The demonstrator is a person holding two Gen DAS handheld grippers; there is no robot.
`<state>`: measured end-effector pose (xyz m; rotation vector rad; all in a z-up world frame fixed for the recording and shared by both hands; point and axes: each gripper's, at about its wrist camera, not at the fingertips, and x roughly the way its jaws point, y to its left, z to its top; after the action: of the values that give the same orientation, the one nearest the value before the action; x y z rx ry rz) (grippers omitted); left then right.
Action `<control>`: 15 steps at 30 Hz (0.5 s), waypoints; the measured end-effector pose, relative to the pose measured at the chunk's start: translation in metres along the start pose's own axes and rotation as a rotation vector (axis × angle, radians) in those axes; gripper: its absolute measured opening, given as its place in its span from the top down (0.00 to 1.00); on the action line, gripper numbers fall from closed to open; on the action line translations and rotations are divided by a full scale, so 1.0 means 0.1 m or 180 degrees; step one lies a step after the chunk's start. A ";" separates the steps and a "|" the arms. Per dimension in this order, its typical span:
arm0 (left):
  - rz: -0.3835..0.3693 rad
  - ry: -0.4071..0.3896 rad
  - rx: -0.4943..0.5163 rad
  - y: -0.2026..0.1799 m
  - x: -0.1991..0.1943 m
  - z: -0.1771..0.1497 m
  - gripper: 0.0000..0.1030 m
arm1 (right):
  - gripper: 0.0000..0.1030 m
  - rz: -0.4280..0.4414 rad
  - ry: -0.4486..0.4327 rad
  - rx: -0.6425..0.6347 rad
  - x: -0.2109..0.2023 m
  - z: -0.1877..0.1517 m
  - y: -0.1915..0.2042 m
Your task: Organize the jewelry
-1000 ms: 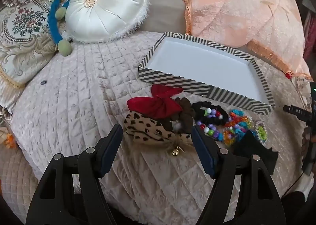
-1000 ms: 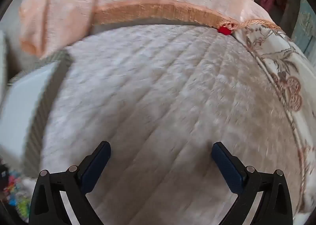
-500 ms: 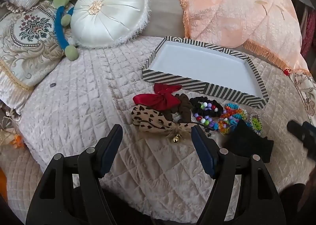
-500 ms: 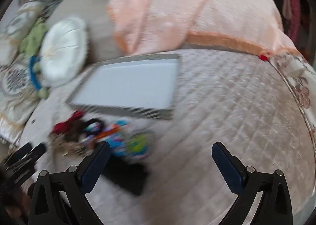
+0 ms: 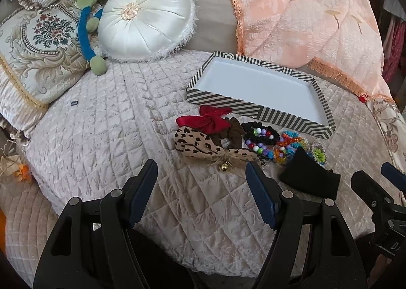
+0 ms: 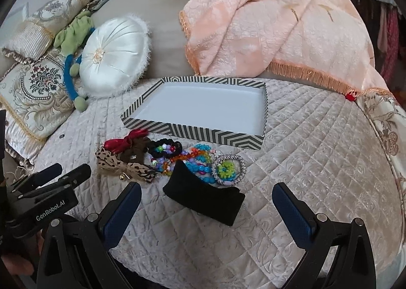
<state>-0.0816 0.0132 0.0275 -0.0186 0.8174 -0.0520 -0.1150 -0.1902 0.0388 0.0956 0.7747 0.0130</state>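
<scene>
Both jaws stood spread and empty: left gripper (image 5: 201, 180), right gripper (image 6: 206, 202). Ahead of them, the jewelry pile (image 6: 175, 157) lay on the quilt, just before the striped tray (image 6: 192, 134), which held nothing. By that showing, sorting had not begun.

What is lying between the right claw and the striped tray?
In the right wrist view, a black folded cloth lies nearest the open right claw, then beaded bracelets beyond it, just before the striped tray.

"GenRobot.AI" in white letters stands on the left tongs (image 6: 53, 175) body in the right wrist view
</scene>
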 end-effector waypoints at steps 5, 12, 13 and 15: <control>0.0016 -0.0050 0.0036 -0.02 -0.08 0.00 0.30 | 0.01 -0.0006 -0.0021 -0.0006 -0.05 -0.02 0.02; 0.0029 -0.0096 0.0053 -0.04 -0.13 0.00 0.30 | 0.01 -0.0014 -0.0020 -0.0001 -0.09 -0.01 0.01; 0.0029 -0.0102 0.0057 -0.05 -0.14 0.00 0.30 | 0.01 -0.0014 -0.0016 -0.0009 -0.09 -0.01 0.01; 0.0028 -0.0109 0.0060 -0.05 -0.15 0.00 0.30 | 0.01 -0.0015 -0.0015 -0.0013 -0.09 -0.01 0.01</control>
<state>-0.0921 0.0093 0.0385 0.0020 0.7828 -0.0510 -0.1223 -0.1898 0.0443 0.0900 0.7700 0.0100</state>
